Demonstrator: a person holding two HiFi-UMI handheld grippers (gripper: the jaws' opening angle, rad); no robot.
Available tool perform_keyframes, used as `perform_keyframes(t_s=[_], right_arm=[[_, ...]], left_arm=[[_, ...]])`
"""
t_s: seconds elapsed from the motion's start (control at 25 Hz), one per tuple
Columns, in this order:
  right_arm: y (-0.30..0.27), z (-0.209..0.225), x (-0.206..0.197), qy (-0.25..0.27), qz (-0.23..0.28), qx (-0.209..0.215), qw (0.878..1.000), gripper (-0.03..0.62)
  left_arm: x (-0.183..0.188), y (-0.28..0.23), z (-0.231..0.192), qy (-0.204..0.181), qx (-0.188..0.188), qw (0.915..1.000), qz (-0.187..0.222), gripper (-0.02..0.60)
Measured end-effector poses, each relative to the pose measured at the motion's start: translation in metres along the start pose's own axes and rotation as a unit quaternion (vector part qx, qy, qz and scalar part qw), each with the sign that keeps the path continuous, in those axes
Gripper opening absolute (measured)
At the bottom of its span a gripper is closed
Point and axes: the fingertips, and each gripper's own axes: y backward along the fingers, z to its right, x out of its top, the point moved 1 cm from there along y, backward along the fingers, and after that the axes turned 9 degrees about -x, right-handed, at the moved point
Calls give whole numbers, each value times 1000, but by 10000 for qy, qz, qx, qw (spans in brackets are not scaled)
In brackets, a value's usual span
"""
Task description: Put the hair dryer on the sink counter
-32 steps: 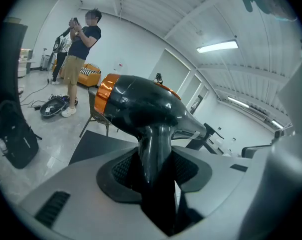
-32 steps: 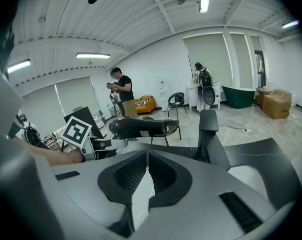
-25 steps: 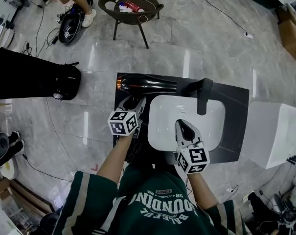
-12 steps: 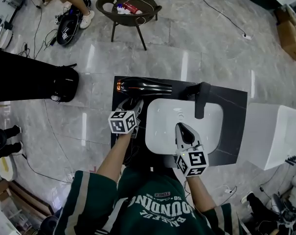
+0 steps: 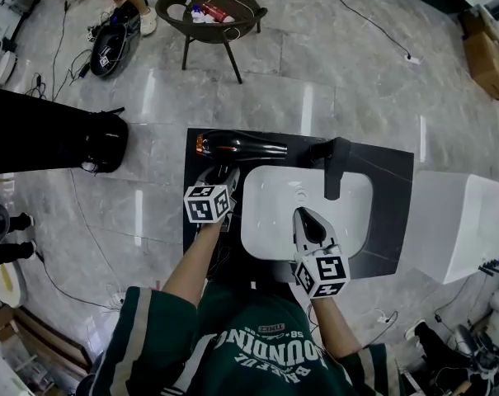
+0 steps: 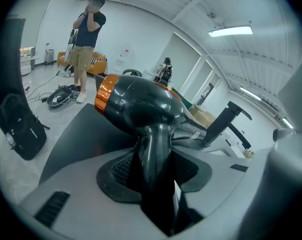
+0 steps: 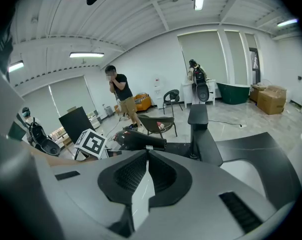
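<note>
The black hair dryer (image 5: pixel 237 146) with an orange rear ring lies crosswise over the back left of the dark sink counter (image 5: pixel 393 188). My left gripper (image 5: pixel 224 180) is shut on its handle; in the left gripper view the handle (image 6: pixel 155 159) fills the gap between the pads, with the barrel (image 6: pixel 141 104) just above the countertop. Whether it touches the counter I cannot tell. My right gripper (image 5: pixel 307 223) hovers over the white basin (image 5: pixel 270 221), shut and holding nothing. From the right gripper view the hair dryer (image 7: pixel 138 140) shows left of the black faucet (image 7: pixel 198 129).
The black faucet (image 5: pixel 333 167) stands behind the basin. A white cabinet (image 5: pixel 468 221) adjoins the counter on the right, and a black case (image 5: pixel 43 130) sits to the left. A round chair (image 5: pixel 220 13) holding bottles stands farther back. A person (image 6: pixel 88 44) stands beyond, and cables lie across the floor.
My left gripper has lowered the hair dryer toward the back left of the counter. The right gripper has stayed over the basin.
</note>
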Motion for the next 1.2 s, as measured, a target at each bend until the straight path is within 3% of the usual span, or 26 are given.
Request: perform_keyframes(t_s=[0.16, 0.52, 0.92, 1.2], right_arm=[[1, 0, -2, -26, -12, -4, 10000, 44], [6, 2, -5, -71, 19, -12, 10000, 44], [18, 0, -5, -134, 76, -25, 9999, 44], [25, 3, -7, -174, 127, -7, 9998, 44]], left_arm=[[-3, -2, -6, -3, 290, 9995, -116, 173], [-8, -7, -10, -71, 535, 9982, -257, 173], [-6, -6, -10, -393, 771, 9953, -440, 184], [0, 1, -7, -402, 754, 9954, -437, 202]])
